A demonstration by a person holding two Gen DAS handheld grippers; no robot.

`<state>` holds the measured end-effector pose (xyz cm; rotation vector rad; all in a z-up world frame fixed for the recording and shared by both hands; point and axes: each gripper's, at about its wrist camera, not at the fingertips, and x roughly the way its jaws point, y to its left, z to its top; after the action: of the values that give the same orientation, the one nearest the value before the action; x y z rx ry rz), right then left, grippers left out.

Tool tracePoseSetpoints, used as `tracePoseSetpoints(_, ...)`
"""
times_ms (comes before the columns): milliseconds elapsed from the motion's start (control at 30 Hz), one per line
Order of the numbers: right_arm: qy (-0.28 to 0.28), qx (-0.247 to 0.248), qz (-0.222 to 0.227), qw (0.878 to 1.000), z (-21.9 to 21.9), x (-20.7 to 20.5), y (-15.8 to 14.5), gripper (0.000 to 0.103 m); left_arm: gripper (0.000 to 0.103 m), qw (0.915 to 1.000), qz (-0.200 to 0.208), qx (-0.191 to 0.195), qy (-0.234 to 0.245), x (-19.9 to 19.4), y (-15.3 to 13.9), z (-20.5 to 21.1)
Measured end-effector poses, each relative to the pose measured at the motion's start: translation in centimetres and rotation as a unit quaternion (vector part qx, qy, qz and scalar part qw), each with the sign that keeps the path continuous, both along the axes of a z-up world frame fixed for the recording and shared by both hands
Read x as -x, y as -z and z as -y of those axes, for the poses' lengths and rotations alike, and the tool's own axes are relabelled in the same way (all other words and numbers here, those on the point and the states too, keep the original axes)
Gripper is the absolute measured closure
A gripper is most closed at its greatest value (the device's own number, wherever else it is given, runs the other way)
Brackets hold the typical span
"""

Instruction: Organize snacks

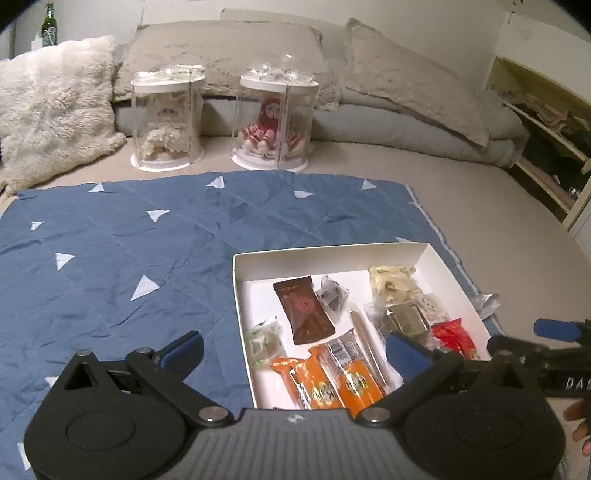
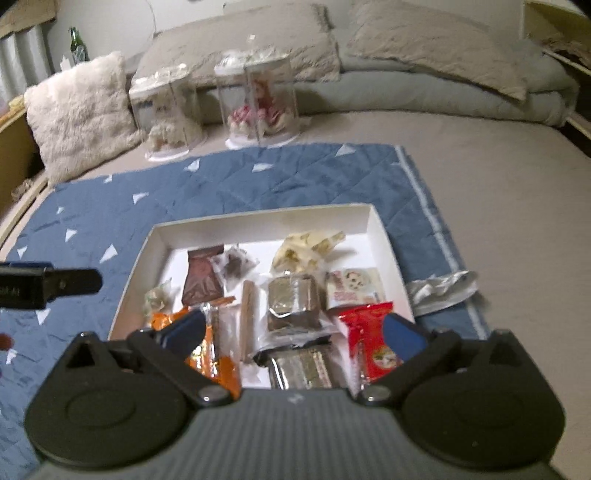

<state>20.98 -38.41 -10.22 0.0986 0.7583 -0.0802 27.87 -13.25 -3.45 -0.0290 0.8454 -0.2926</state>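
Note:
A white shallow box (image 1: 332,254) (image 2: 258,223) lies on a blue quilted cloth and holds several wrapped snacks: a brown pouch (image 1: 304,310) (image 2: 201,278), orange packets (image 1: 332,384) (image 2: 221,362), a red packet (image 1: 452,334) (image 2: 369,336), silvery blocks (image 1: 406,321) (image 2: 291,302) and a pale bag (image 1: 391,282) (image 2: 310,245). My left gripper (image 1: 295,354) hangs open above the box's near left part, with nothing between its fingers. My right gripper (image 2: 295,332) is open over the near edge of the box, holding nothing. In the left wrist view its black body (image 1: 554,347) shows at the right edge.
The blue cloth (image 1: 110,251) covers a bed. Two clear cylinders with dolls (image 1: 168,118) (image 1: 273,122) stand behind it, before grey pillows (image 1: 229,48). A crumpled clear wrapper (image 2: 443,286) lies right of the box. A fluffy cushion (image 1: 51,107) and a green bottle (image 1: 50,20) are at far left.

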Motion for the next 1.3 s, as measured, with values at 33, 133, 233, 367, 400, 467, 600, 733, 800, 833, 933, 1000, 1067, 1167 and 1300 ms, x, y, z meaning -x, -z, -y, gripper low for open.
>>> tracePoseSetpoints(33,0.002,0.003,0.003,1.000,0.0,0.4,-0.4,0.000,0.000,1.0000,0.001,0.000,0.001,0.5,-0.3,-0.1)
tracePoseSetpoints(133,0.006,0.014,0.007,1.000,0.0,1.6,-1.6,0.000,0.000,0.9999,0.004,-0.010,0.008,2.2,-1.3,-0.2)
tracePoseSetpoints(233,0.003,0.012,0.013,1.000,-0.3,2.9,-2.7,0.000,0.000,0.9994,0.024,-0.022,0.007,4.4,-2.8,-0.6)
tracePoseSetpoints(367,0.006,0.038,0.030,0.999,-1.5,5.1,-3.9,0.000,0.000,0.9986,0.049,-0.019,-0.005,6.8,-4.7,-1.6)
tracePoseSetpoints(400,0.008,0.051,0.031,0.998,-1.8,5.7,-4.3,0.000,0.000,0.9983,0.054,-0.018,-0.008,7.4,-5.2,-1.8)
tracePoseSetpoints(467,0.014,0.066,0.043,0.997,-2.6,7.0,-5.1,0.000,0.000,0.9975,0.065,-0.021,-0.021,8.8,-6.2,-2.0)
tracePoseSetpoints(600,-0.001,0.039,0.076,0.996,-3.5,9.7,-6.8,0.000,0.000,0.9955,0.082,-0.030,-0.038,11.4,-7.5,-2.4)
tracePoseSetpoints(733,0.006,0.050,0.117,0.992,-4.8,13.0,-8.3,0.000,0.000,0.9929,0.103,-0.037,-0.048,14.6,-8.4,-2.8)
tracePoseSetpoints(800,0.006,0.068,0.142,0.987,-5.5,14.8,-8.9,0.000,0.000,0.9921,0.111,-0.027,-0.052,16.0,-8.7,-3.3)
tracePoseSetpoints(833,0.007,0.071,0.150,0.986,-5.8,15.7,-9.1,0.000,0.000,0.9916,0.116,-0.026,-0.050,16.7,-8.9,-3.4)
tracePoseSetpoints(933,0.012,0.071,0.161,0.984,-6.2,18.1,-9.3,0.000,0.000,0.9892,0.133,-0.035,-0.050,19.2,-9.2,-3.8)
tracePoseSetpoints(1000,0.010,0.079,0.168,0.983,-6.6,19.7,-9.2,0.000,0.000,0.9873,0.145,-0.045,-0.048,20.6,-9.2,-4.0)
tracePoseSetpoints(1067,0.002,0.090,0.172,0.981,-7.0,21.3,-8.9,0.000,0.000,0.9863,0.152,-0.049,-0.043,22.0,-8.9,-4.3)
tracePoseSetpoints(1167,-0.006,0.083,0.176,0.981,-7.4,23.7,-8.4,0.000,0.000,0.9862,0.152,-0.045,-0.048,23.6,-8.2,-5.0)
tracePoseSetpoints(1300,-0.008,0.068,0.168,0.983,-7.5,25.6,-7.1,0.000,0.000,0.9861,0.153,-0.035,-0.053,25.3,-7.4,-6.0)
